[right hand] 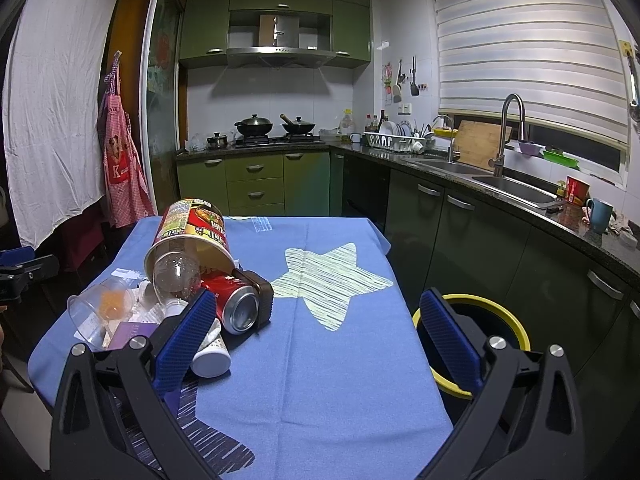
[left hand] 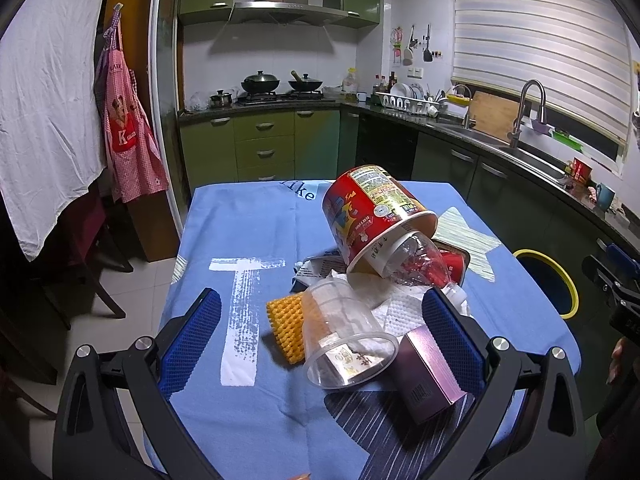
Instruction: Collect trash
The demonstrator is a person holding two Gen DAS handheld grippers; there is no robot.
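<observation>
Blue cloth covers the table [left hand: 240, 224], printed with a large white "T" and, at the far edge, the letters "ike", the start of the word hidden behind a tipped red paper noodle tub [left hand: 372, 212] whose label text is too small to read. In the left wrist view the trash lies in one heap: the tub leans on a crushed clear bottle [left hand: 420, 264], with white paper towel [left hand: 400, 308], a clear plastic cup [left hand: 344, 336] on its side, a yellow ridged piece [left hand: 286, 326] and a purple box [left hand: 430, 372] whose lettering is blurred. The left gripper [left hand: 320, 344] hangs with jaws released, straddling the cup.

In the right wrist view a dented red can [right hand: 236, 304] shows beside the bottle, apparently resting in a dark tray. The right gripper [right hand: 320, 336] is also spread wide, holding nothing. A yellow-rimmed bin [right hand: 516, 328] stands just beside the table, partly cut off by a finger.
</observation>
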